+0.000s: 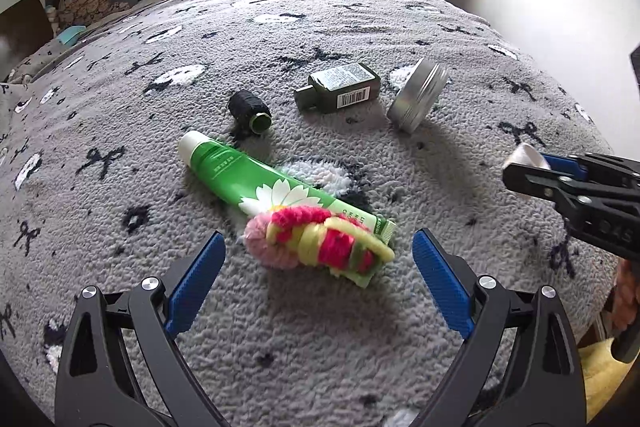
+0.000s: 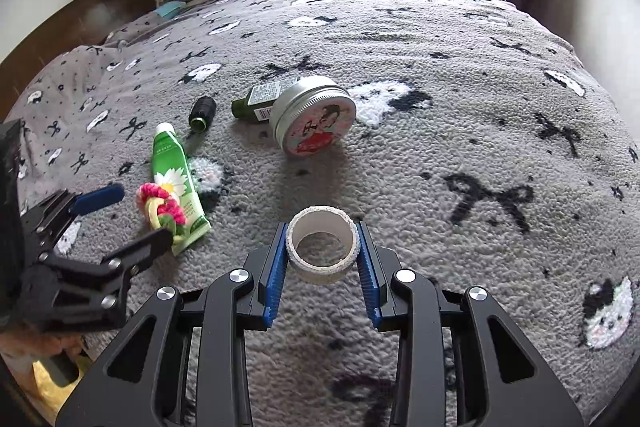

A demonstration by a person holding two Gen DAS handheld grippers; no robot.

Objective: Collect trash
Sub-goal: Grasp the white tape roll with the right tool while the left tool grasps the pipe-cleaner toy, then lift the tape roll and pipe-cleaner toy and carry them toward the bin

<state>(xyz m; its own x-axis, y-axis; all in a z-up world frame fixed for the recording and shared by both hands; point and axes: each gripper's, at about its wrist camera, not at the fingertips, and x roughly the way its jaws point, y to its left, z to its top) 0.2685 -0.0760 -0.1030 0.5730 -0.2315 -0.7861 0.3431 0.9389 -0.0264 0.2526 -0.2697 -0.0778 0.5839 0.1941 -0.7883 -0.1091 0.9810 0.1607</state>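
While both grippers hang over the bed, these are my notes on the step in hand.

Right gripper: closed on the tape roll; blue pads press its outer wall on both sides, hole facing the camera.
Grip quality: the roll sits near the pad tips, clear of the blanket. I judge it secure enough to carry, provided I do not tilt it sharply.
Left gripper: jaws spread wide, nothing between the pads; it hovers just short of the pink-and-yellow hair tie.
Nearest target: the hair tie lies on the lower end of the green tube, touching it.
Caution: closing here could catch tie and tube together. Better, I think, to centre on the soft ring and come down along its narrow axis.
Farther items: black thread spool, dark green bottle and round metal tin, the tin tipped up on its edge, touching or just beside the bottle.
Drop point: no bin is visible in either view; I cannot tell where the roll goes.
Sequence: carry the roll away first, keeping the two tools well apart.
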